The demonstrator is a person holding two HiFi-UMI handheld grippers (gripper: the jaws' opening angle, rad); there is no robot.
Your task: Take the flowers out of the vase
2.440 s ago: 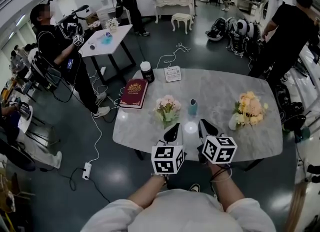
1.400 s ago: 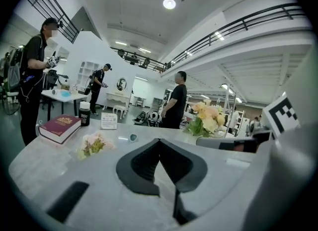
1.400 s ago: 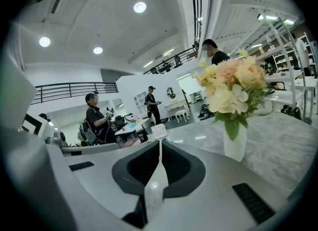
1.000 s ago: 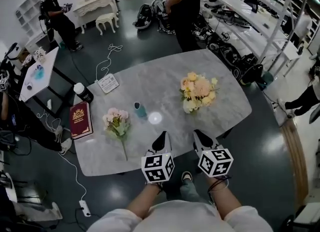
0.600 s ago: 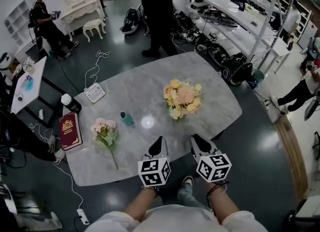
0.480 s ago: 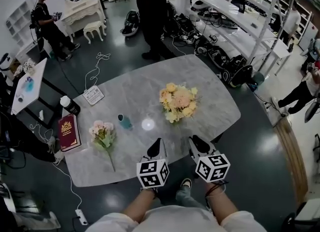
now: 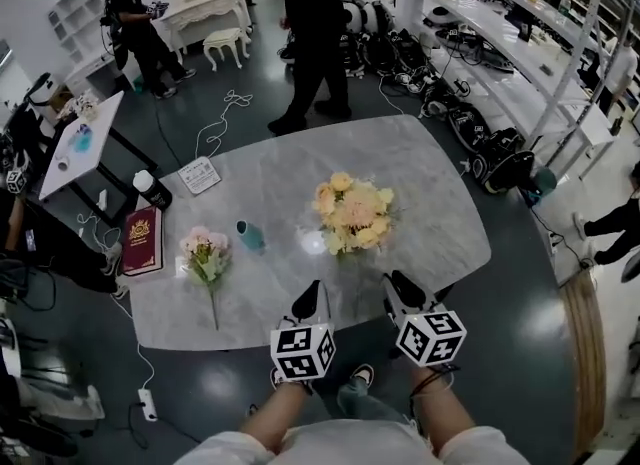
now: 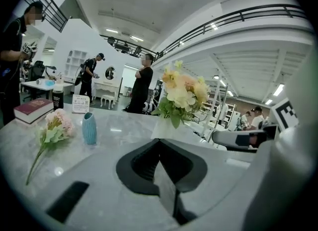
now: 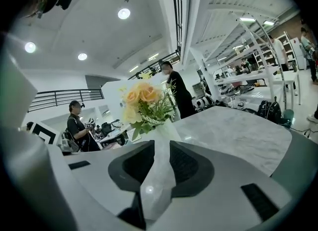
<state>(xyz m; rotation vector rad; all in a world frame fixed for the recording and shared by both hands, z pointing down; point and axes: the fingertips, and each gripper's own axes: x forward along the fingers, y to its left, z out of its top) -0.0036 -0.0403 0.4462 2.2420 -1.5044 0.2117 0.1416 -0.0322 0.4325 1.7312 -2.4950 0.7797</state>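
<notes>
Now: approach to the yellow flowers; no grip taken yet.
The flowers are seen upright in a white vase near the middle of the table, just ahead of both grippers. The left gripper is clenched on nothing. The right gripper has just been opening, and its jaws are slightly parted and empty. It is judged that the stems should be taken low, just above the vase's mouth, once the right jaws are spread wider. The vase should be steadied by the left so that a straight lift does not tip it. A pink bunch is noted lying flat beside a small teal vase.
</notes>
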